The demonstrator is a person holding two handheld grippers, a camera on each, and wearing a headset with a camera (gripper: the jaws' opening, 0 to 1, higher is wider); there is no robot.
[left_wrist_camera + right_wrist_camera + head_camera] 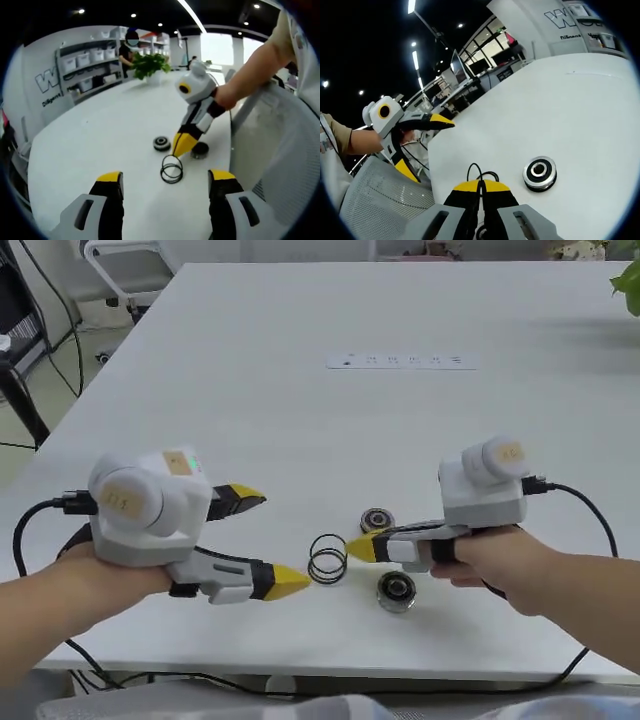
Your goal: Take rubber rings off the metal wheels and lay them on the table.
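Several thin black rubber rings point(327, 558) lie overlapped on the white table point(300, 410) between my grippers. My right gripper point(355, 548) has its yellow tips together at the rings' right edge, pinching one ring; the rings point(476, 171) loop out just past my right gripper point(481, 186). One metal wheel point(377, 520) lies beyond it and another wheel point(396, 590) lies near the hand. My left gripper point(272, 540) stands open to the left of the rings, touching nothing. From the left gripper view the rings point(171, 169) lie ahead between the spread jaws of my left gripper point(166, 176).
A flush socket strip point(400, 361) sits in the table farther back. The table's front edge point(300, 665) runs just below the hands. A mesh chair back point(270, 150) stands behind the right arm. Cables trail from both grippers.
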